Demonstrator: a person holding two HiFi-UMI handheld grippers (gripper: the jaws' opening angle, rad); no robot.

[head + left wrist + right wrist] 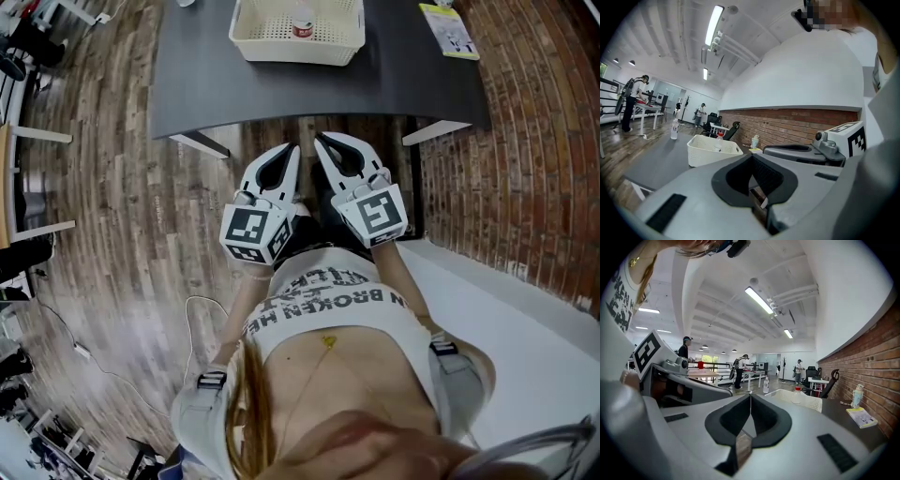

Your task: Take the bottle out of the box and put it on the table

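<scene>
Red-capped bottle point(303, 25) in box point(281, 52), well beyond jaws.

The box point(296, 49) is cream with a perforated grid pattern, the bottle point(303, 23) clear with a red cap, the surface point(197, 75) dark grey. The left gripper point(291, 150) and right gripper point(322, 141) are pale grey with black-and-white square markers.

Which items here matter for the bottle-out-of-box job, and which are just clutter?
Job: red-capped bottle, white box, table, left gripper, right gripper, both shut and empty.
Clutter: yellow booklet, clear bottle at the table's far corner.
</scene>
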